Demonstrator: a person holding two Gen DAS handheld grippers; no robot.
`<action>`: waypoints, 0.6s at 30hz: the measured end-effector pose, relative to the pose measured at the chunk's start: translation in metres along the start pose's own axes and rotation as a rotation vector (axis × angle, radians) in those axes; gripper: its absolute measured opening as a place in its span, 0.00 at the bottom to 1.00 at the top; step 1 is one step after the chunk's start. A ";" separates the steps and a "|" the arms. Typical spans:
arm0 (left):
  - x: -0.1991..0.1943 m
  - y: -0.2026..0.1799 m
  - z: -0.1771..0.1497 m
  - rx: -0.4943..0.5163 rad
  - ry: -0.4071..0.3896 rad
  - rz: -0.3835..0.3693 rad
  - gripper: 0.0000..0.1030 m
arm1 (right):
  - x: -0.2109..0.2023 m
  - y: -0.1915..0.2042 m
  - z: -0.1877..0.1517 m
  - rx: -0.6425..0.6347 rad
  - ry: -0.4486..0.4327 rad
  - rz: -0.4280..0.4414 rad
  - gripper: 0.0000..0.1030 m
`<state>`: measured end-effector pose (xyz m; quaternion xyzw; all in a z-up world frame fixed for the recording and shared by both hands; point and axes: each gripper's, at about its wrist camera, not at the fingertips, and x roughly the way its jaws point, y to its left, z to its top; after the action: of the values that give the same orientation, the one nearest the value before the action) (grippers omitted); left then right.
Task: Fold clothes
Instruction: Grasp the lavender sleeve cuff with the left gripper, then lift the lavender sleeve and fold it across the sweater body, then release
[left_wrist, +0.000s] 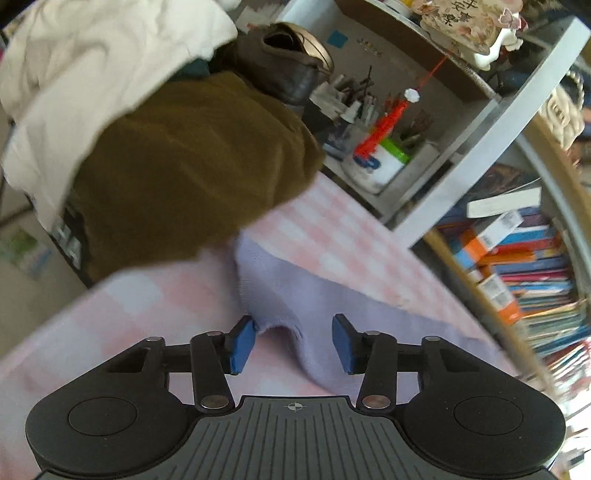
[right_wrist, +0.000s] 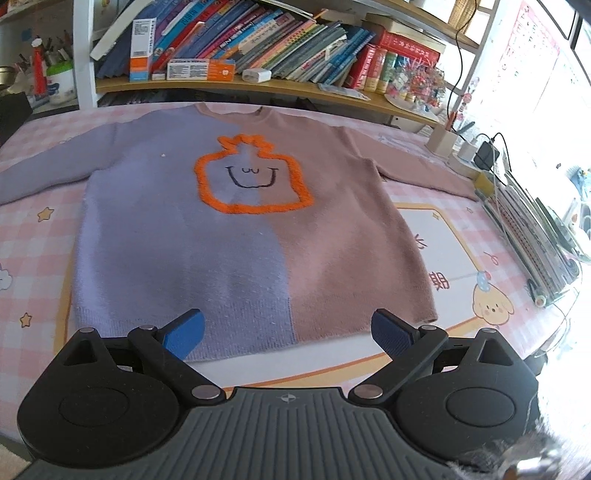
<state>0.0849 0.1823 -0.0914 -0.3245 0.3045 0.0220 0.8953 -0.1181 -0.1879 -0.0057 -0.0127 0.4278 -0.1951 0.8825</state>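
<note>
A sweater (right_wrist: 258, 236), lilac on its left half and dusty pink on its right, lies flat and face up on the pink checked tablecloth (right_wrist: 33, 236). An orange outlined figure with a smile is on its chest, and both sleeves are spread outwards. My right gripper (right_wrist: 288, 317) hovers open over the bottom hem, nothing between its blue pads. In the left wrist view the lilac sleeve end (left_wrist: 314, 291) lies between the pads of my left gripper (left_wrist: 293, 328). The left pad (left_wrist: 242, 345) touches the cuff edge, the right pad stands apart from the cloth.
A pile of other clothes, brown (left_wrist: 184, 166) under cream (left_wrist: 92, 66), sits beyond the sleeve. A shelf of books (right_wrist: 277, 37) runs along the far edge, with a pen cup (left_wrist: 373, 162) beside it. Stacked books and cables (right_wrist: 524, 214) line the right edge.
</note>
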 end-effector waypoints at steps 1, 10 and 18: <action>0.001 -0.002 -0.002 -0.007 -0.001 -0.005 0.40 | 0.000 -0.001 0.000 0.000 0.001 -0.001 0.94; 0.008 0.004 0.002 -0.133 -0.031 0.039 0.22 | 0.003 -0.002 0.000 0.002 0.000 0.000 0.94; 0.010 0.016 0.009 -0.172 -0.051 0.086 0.03 | 0.005 -0.008 0.000 0.015 0.005 -0.005 0.94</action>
<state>0.0939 0.1987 -0.1006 -0.3862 0.2924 0.0950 0.8697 -0.1176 -0.1972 -0.0081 -0.0067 0.4287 -0.2004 0.8809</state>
